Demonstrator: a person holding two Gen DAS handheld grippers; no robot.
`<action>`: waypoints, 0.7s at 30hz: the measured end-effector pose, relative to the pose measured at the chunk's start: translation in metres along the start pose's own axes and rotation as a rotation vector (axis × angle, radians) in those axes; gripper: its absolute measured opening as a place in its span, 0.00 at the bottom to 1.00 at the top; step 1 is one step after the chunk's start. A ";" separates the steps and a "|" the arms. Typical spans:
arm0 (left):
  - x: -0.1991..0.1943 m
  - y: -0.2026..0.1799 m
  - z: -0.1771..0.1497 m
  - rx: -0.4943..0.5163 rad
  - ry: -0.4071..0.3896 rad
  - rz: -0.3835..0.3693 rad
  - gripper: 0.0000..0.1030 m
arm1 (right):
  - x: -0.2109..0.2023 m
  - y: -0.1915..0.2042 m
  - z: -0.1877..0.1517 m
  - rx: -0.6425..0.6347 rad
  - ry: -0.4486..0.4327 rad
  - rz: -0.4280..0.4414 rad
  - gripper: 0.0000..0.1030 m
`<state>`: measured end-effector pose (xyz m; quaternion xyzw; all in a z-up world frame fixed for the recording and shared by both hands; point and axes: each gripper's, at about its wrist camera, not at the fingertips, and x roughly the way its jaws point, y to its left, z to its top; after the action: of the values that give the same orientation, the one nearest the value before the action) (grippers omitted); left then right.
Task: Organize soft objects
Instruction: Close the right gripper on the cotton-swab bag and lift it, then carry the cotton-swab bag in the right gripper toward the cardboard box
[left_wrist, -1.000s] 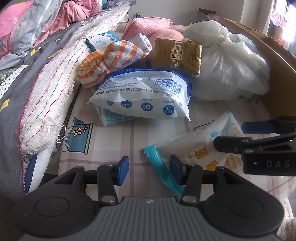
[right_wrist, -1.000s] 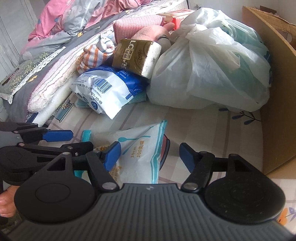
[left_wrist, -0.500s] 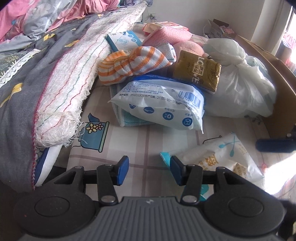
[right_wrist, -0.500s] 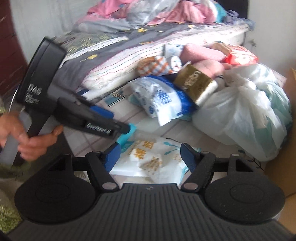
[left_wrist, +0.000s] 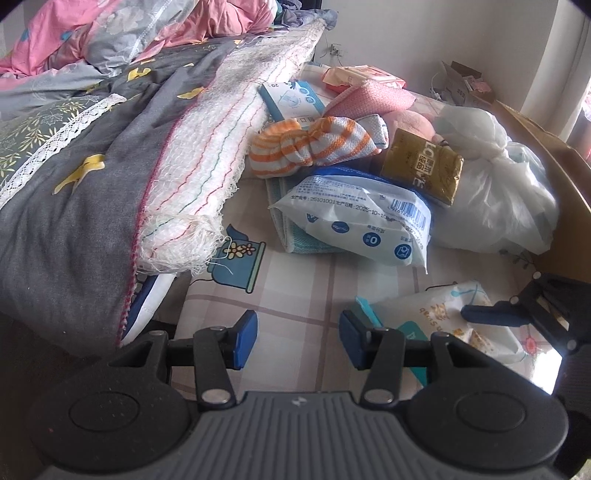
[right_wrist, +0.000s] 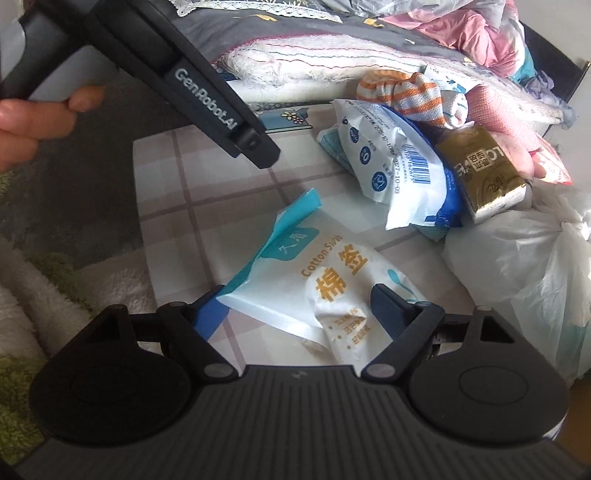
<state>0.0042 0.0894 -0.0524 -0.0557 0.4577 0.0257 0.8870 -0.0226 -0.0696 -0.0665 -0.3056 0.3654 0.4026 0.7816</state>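
**Soft objects: sorting barely begun, pile unsorted**

Soft objects heaped loose on the checked sheet (left_wrist: 295, 295), from centre toward two o'clock in the left wrist view. No tidy group visible anywhere; judged nearly all left to do.

Left gripper (left_wrist: 298, 339): jaws part open, empty, above bare sheet. Right gripper (right_wrist: 295, 314): jaws wide, straddling the cotton swab pack (right_wrist: 332, 280) at six o'clock in its own view; pads not seen pressing, so not yet gripped.

Counted:
- One cotton swab pack.
- One blue-and-white pouch (left_wrist: 365, 225), centre.
- One gold tissue pack (left_wrist: 424, 170), one o'clock.
- One orange-striped cloth (left_wrist: 314, 147), twelve o'clock.
- One pink cloth (left_wrist: 373, 98).
- One knotted plastic bag (left_wrist: 495, 192), two o'clock.
- One cardboard box (left_wrist: 561, 177), three o'clock.
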 end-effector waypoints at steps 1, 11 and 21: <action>-0.002 0.001 0.000 -0.006 -0.005 0.000 0.49 | 0.001 -0.002 0.001 0.016 -0.008 -0.020 0.67; -0.024 0.005 0.001 -0.013 -0.054 -0.032 0.49 | -0.027 -0.086 -0.013 0.554 -0.136 0.140 0.27; -0.031 0.004 0.006 0.007 -0.060 -0.073 0.49 | -0.014 -0.122 -0.070 1.182 -0.187 0.592 0.26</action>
<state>-0.0088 0.0943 -0.0238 -0.0685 0.4289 -0.0066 0.9007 0.0532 -0.1892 -0.0713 0.3236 0.5237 0.3568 0.7026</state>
